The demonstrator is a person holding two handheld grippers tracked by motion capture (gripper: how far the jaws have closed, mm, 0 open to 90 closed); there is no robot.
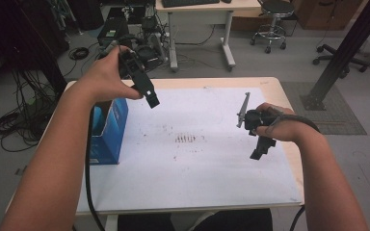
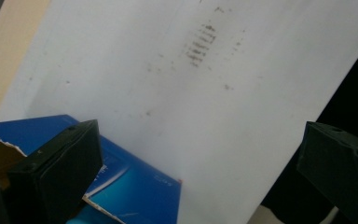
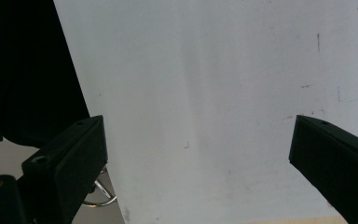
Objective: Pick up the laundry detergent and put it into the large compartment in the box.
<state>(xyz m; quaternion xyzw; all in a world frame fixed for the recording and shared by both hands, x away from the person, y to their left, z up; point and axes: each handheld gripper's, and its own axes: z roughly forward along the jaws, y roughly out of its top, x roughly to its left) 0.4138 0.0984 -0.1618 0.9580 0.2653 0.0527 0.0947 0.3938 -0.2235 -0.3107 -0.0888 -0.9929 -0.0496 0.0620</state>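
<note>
In the high view we are holding the left gripper [image 1: 139, 82] up in the upper left of the frame, above the far left part of the worktop [image 1: 270, 86]. Its body is slanting down toward the centre of the frame. The left gripper view is showing its two black jaws spread wide with nothing between them.

We are holding the right gripper [image 1: 261, 134] at right of centre, over the right part of the white sheet [image 1: 197, 178], with its tip pointing down toward the lower middle of the frame. In the right gripper view the jaws are likewise standing wide apart and empty, over bare white sheet.

The nearest thing to the left gripper is the blue box [image 1: 107, 130], which is sitting at the left edge of the worktop, partly on the white sheet, just below and left of the gripper in the high view. In the left gripper view the blue box [image 2: 135, 186] is lying at the lower left, behind the left-hand jaw, with a torn flap showing. Neither gripper is touching it.

Faint dark smudges [image 1: 188, 139] are marking the middle of the sheet.
</note>
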